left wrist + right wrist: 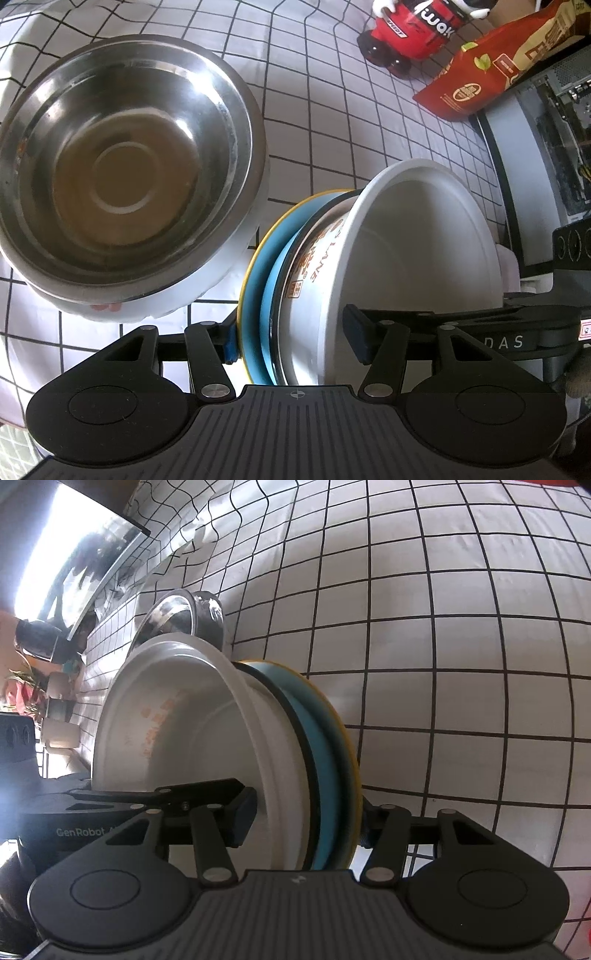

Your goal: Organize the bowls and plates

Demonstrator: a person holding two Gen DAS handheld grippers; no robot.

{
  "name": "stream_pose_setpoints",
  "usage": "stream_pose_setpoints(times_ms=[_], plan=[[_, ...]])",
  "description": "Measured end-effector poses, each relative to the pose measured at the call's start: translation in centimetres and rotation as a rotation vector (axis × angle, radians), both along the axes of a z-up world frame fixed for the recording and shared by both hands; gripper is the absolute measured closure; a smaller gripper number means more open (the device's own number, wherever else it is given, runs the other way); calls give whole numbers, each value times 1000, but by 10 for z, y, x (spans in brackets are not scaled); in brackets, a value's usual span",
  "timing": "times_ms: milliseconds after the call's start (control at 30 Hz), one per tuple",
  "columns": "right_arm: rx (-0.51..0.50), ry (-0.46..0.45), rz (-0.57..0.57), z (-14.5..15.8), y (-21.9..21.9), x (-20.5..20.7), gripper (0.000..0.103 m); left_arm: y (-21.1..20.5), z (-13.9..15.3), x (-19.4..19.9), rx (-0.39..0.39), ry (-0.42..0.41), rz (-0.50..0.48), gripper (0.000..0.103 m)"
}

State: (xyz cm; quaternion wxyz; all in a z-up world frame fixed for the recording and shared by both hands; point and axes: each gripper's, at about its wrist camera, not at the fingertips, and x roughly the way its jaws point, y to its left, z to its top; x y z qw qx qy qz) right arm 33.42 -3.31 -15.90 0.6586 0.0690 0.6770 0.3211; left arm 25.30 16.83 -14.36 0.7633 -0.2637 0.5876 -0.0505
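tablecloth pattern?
White tablecloth with a black grid; clearest in the right wrist view.

In the left wrist view, a steel bowl (125,162) fills the upper left, and a red bottle (406,33), snack bag (498,70) and computer case (546,147) crowd the upper right. In the right wrist view, the checked cloth (461,646) lies bare across the right half.
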Motion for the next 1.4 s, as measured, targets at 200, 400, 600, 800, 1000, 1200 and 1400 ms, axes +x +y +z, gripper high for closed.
stream_pose_setpoints(times_ms=[200, 400, 600, 800, 1000, 1200, 1400], plan=[[-2, 6, -9, 0, -3, 0, 49, 1, -1, 1, -11, 13, 21, 43], [3, -4, -6, 3, -7, 1, 49, -2, 2, 2, -9, 4, 14, 43], [4, -43, -12, 19, -12, 4, 48, -3, 17, 5, -26, -31, 12, 43], [8, -115, 20, 64, 2, 11, 47, 14, 53, 8, -55, -114, 37, 43], [47, -190, 74, 98, 50, 31, 47, 60, 87, 14, -27, -180, 66, 43], [94, -148, 108, 81, 120, 44, 46, 125, 80, 21, 11, -148, 146, 43], [66, -40, 115, 35, 163, 49, 46, 163, 41, 32, 5, -47, 160, 43]])
